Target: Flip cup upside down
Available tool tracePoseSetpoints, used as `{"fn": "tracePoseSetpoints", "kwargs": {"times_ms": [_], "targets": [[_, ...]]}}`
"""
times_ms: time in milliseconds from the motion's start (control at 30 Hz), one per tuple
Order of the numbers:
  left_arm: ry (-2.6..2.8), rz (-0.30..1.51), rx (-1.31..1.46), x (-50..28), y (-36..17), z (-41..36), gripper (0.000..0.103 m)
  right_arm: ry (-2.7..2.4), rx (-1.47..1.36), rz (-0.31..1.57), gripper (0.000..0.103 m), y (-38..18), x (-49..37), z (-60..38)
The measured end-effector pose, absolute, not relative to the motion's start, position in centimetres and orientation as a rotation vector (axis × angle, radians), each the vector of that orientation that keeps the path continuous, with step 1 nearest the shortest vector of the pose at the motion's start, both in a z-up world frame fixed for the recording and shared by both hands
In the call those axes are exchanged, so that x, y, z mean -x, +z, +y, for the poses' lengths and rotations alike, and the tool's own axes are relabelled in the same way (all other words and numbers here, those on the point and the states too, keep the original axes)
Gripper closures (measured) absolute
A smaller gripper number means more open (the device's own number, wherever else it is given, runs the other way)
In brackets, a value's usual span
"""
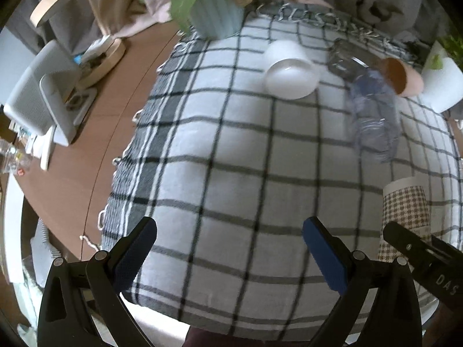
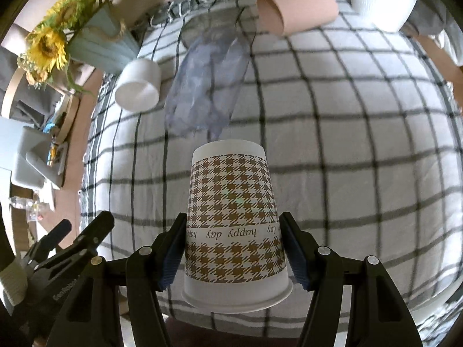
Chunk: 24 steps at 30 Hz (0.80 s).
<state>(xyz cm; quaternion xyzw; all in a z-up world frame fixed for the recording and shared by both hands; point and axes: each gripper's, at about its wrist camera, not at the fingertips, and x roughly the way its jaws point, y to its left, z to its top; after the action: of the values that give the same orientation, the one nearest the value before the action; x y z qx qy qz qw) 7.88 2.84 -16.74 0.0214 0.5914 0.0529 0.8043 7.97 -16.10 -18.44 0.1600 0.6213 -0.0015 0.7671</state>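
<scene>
Right gripper (image 2: pixel 235 256) fingers clamp the inverted houndstooth paper cup (image 2: pixel 233 219) mid-wall for control; left gripper (image 1: pixel 230 248) fingers apart, idle.

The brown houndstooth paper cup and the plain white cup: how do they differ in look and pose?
The brown houndstooth paper cup is patterned and printed "happy day"; the plain white cup is unmarked. The houndstooth cup is rim-down between the right gripper's fingers; the white cup lies on its side on the checked cloth, untouched. Both taper.

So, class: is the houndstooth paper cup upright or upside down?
Upside down: the houndstooth paper cup has its rolled rim at the bottom, and its "happy day" lettering reads inverted.
</scene>
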Motion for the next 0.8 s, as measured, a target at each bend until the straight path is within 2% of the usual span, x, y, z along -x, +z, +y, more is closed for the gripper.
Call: {"fn": "tracePoseSetpoints", "kwargs": {"times_ms": [333,400,433,500,800], "targets": [[0.112,1.291,-0.045,-7.6,-17.5,3.3,0.000,0.002,-0.345,1.386,0.039,-20.9,-7.9,-14.5],[0.115,1.290,-0.051,-7.6,-17.5,3.2,0.000,0.001,-0.348,1.392,0.033,-21.1,-7.9,-14.5],[0.117,1.290,-0.054,-7.6,-17.5,3.2,0.000,-0.008,-0.348,1.405,0.025,-21.3,-7.9,-14.5],[0.117,1.289,-0.055,-7.6,-17.3,3.2,0.000,-0.013,-0.364,1.399,0.023,-21.2,-7.5,-15.0],[0.038,1.241,-0.072,-7.7,-14.7,0.7,0.000,-0.114,-0.374,1.152,0.021,-13.3,-4.6,-17.6]]}}
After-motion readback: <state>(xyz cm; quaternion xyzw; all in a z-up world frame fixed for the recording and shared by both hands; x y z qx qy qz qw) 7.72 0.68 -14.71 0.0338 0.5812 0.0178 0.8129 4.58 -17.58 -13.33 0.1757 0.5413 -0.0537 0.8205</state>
